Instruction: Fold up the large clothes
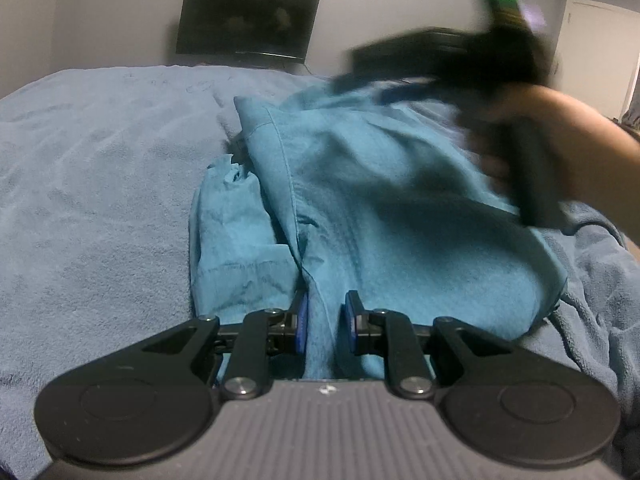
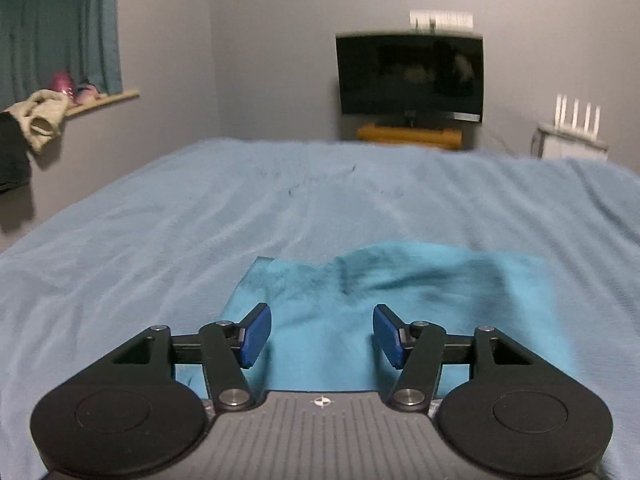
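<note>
Surface: a bed [image 2: 160,216] under a pale blue fleecy blanket [image 1: 92,184], filling the mid band of both views. Room: grey walls; dark TV [image 1: 248,18] at top centre of the left wrist view, upper right of centre in the right wrist view.

Left wrist view only, left to right: teal shirt [image 1: 360,208] lies crumpled on the blanket from centre to right, w/ a sleeve [image 1: 236,236] bunched at its left side, centre-left of frame. Left gripper [image 1: 324,320] at bottom centre: fingers narrow, pinched on a fold of the shirt. Upper right: right gripper [image 1: 400,62], blurred, above the far part of the shirt, w/ a green light on top and the person's hand [image 1: 560,140] on its handle. White door [image 1: 600,40] at far right edge.

Right wrist view only, left to right: teal curtain [image 2: 60,24] at upper left, sill [image 2: 108,100] under it w/ pink items [image 2: 64,84] and a beige cloth [image 2: 40,116] hanging off. Bottom centre: right gripper's fingers [image 2: 256,334] stand apart, about half wide, nothing clamped; shirt lies below and beyond them. TV sits on a yellow-brown stand [image 2: 408,134]. White router [image 2: 576,112] w/ antennas at right.

Containers: none I can make out.
</note>
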